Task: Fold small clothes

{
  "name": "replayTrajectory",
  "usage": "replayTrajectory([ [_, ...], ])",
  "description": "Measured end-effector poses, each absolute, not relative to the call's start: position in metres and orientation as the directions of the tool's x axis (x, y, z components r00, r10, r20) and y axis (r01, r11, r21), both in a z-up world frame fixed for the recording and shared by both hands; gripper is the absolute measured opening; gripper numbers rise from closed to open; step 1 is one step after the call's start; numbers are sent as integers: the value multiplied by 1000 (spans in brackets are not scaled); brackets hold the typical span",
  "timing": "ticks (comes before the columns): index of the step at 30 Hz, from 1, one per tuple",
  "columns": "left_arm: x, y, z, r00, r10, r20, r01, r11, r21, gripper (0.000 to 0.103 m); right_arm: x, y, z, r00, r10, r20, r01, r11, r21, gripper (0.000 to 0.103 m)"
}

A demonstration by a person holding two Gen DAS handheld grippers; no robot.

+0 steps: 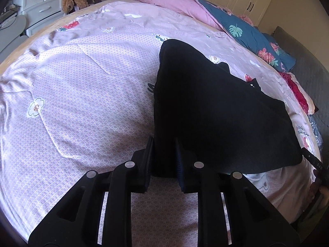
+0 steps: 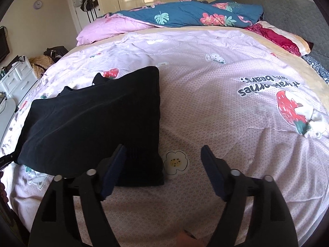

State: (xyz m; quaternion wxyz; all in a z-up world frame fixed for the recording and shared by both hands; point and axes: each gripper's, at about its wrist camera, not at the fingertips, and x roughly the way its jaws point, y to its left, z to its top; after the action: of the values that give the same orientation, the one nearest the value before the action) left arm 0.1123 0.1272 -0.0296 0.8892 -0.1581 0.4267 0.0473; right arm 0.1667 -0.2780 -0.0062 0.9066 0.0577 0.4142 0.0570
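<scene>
Left wrist view: left gripper [image 1: 163, 156] pinches garment [image 1: 216, 113] corner near bed [image 1: 82, 82] edge, holding fold; right gripper [image 2: 163, 173] spread wide, empty.

A folded garment [image 2: 92, 123] lies on the bedspread [image 2: 205, 123], left of centre in the right wrist view. The left gripper [image 1: 163, 144] is closed on its near corner; the right gripper [image 2: 163, 154] stands spread over the opposite near corner, one finger [image 2: 115, 164] above the cloth, the other over bare bedspread. Behind the garment, bunched quilts [image 2: 174, 14] lie along the far edge of the bed. A pillow [image 2: 277, 39] rests at far right, against the headboard [image 2: 287, 6]. A drawer unit [image 1: 39, 2] stands beyond the bed at far left.
</scene>
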Motion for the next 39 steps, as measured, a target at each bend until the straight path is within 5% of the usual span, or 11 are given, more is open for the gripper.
replayTrajectory([
  [7,104,125,-27,636,-43,-770,-228,943,-241,32,159,-274,-6,645,155,-748,-65,987,149,95],
  [23,79,133,-14,661,6,-750,-272,934,-232,93,131,-231,16,692,170,-702,-190,981,50,99],
  [39,63,173,-4,671,98,-735,-377,899,-224,94,101,-105,44,678,324,-660,-445,895,-19,99],
])
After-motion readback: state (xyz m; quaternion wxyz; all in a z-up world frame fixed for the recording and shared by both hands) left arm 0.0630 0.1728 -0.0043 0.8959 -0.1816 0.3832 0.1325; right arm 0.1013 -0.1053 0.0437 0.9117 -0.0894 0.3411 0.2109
